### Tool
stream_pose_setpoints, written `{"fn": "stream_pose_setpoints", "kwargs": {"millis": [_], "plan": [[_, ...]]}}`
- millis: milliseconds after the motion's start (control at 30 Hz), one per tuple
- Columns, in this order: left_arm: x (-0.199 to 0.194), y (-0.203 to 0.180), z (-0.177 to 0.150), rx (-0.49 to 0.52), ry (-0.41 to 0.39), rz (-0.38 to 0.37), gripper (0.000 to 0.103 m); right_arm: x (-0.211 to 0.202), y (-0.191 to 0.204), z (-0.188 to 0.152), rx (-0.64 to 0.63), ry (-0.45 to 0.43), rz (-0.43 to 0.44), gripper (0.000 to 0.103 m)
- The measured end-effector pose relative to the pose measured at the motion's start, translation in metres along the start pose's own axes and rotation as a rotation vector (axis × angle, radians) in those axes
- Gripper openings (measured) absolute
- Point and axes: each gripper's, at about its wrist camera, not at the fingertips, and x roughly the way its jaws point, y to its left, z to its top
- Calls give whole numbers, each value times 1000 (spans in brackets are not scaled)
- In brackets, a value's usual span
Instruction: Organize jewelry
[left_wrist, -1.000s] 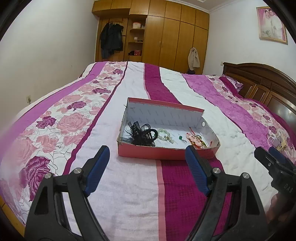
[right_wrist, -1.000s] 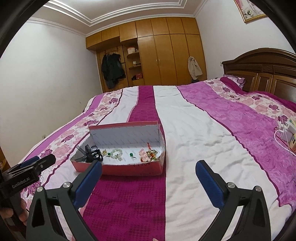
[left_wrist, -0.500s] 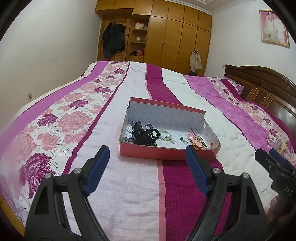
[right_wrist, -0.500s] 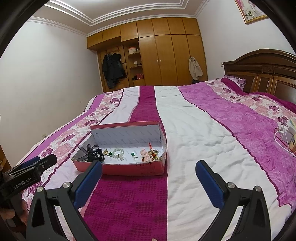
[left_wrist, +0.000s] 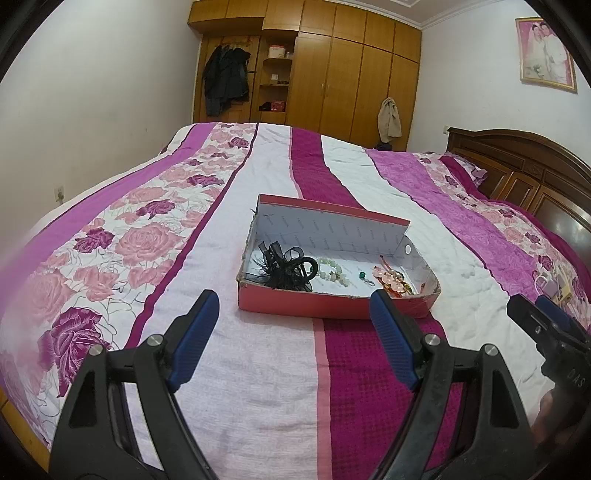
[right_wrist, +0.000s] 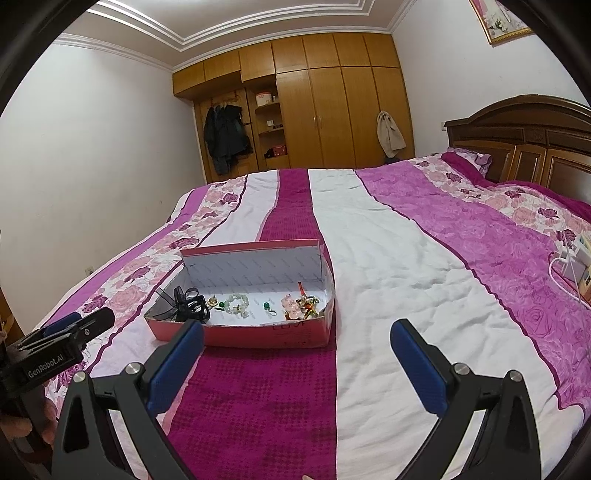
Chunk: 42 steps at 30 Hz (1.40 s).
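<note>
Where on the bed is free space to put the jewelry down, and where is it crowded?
Free: the bedspread between the red box and the charger cables, also in front of the box. Crowded: inside the box, around the black hair bow and bead bracelet.

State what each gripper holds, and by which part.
Nothing: left gripper and right gripper both stand open and empty, short of the pink box.
</note>
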Motion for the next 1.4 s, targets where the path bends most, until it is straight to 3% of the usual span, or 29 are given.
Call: {"fn": "stream_pose_setpoints", "kwargs": {"millis": [1400], "plan": [[1, -5, -2, 1, 6, -4, 76, 1, -1, 0, 0, 0, 0, 103]]}}
